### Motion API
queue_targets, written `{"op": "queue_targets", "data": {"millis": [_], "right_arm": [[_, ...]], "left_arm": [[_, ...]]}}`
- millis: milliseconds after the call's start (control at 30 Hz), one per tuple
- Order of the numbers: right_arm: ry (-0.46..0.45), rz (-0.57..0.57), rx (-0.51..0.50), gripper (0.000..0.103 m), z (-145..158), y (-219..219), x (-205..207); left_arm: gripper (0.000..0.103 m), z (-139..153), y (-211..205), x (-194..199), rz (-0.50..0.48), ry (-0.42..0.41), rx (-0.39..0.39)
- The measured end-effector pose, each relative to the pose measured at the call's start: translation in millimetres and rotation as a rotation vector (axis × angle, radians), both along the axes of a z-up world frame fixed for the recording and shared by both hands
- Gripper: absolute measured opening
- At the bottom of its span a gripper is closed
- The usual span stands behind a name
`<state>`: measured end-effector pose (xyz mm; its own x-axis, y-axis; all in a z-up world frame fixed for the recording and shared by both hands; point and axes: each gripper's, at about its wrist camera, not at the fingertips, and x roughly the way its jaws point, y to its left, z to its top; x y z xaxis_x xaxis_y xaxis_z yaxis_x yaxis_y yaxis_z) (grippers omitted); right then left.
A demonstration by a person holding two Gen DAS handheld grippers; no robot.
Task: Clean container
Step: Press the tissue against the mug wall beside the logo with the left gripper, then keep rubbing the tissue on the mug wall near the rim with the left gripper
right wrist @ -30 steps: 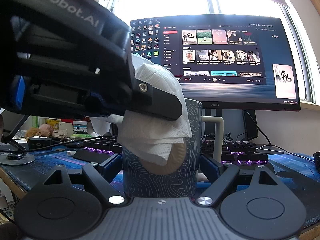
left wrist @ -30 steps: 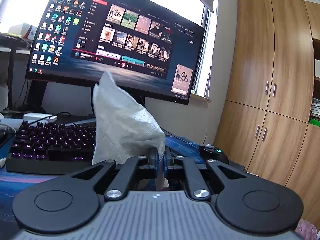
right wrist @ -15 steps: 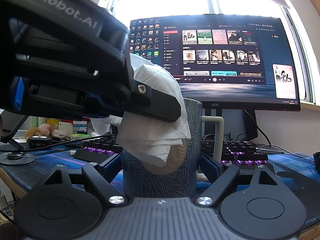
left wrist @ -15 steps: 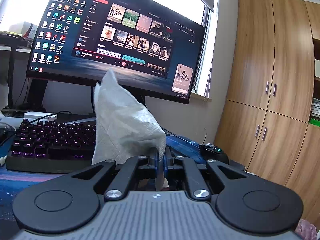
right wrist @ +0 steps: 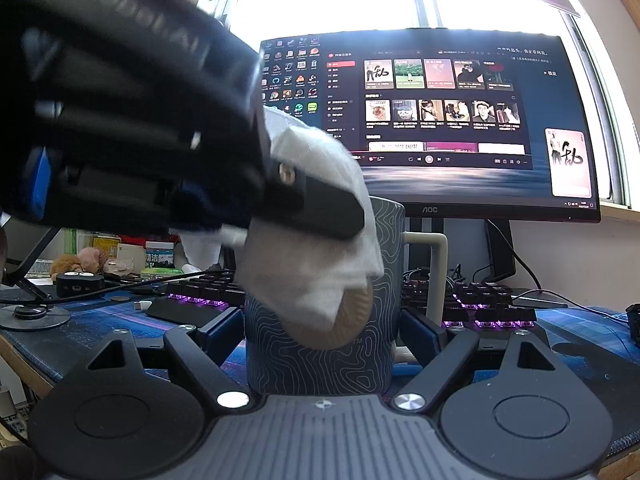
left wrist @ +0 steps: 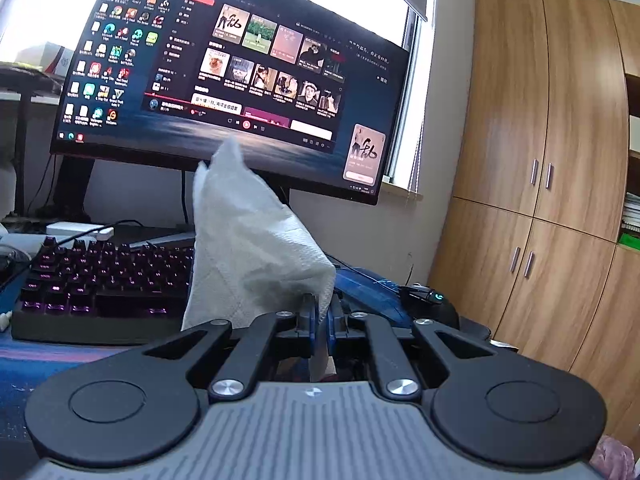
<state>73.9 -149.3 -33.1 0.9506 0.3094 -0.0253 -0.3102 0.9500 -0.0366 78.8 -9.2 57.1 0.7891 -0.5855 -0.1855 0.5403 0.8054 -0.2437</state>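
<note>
1. Up close, the left gripper [left wrist: 319, 314] has its jaws pinched shut on a white paper towel [left wrist: 248, 256], which stands up from between the blue pads in a crumpled peak.
2. From the right wrist view, that same left gripper [right wrist: 344, 216] reaches in from the upper left, blurred, with the paper towel [right wrist: 320, 272] draped over its tip and hanging down the front of the mug [right wrist: 320, 356].
3. The mug is dark blue with a pale contour-line pattern and a pale handle on its right side; it stands upright on the blue desk mat [right wrist: 580, 344].
4. The right gripper [right wrist: 324, 340] holds the mug between wide-spread jaws, one blue pad on each side of its body.
5. A round tan shape shows on the mug's front under the towel's lower edge; whether it is part of the mug or something pressed against it is hard to tell.
6. Behind the mug lie a keyboard [right wrist: 480, 308] with purple backlight and a lit monitor [right wrist: 440, 120] in front of a bright window.
7. In the left wrist view a wooden wardrobe [left wrist: 552, 160] fills the right side, and a black mouse [left wrist: 428, 296] rests near it on the desk.
</note>
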Motion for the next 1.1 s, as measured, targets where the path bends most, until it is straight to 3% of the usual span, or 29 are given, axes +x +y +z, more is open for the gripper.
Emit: {"op": "queue_targets", "data": {"millis": [1100], "right_arm": [[0.0,-0.001,-0.001,0.088,-0.5,1.2,0.2]], "left_arm": [[0.008,2.7,1.0,-0.8,0.001,-0.007,-0.001]]}}
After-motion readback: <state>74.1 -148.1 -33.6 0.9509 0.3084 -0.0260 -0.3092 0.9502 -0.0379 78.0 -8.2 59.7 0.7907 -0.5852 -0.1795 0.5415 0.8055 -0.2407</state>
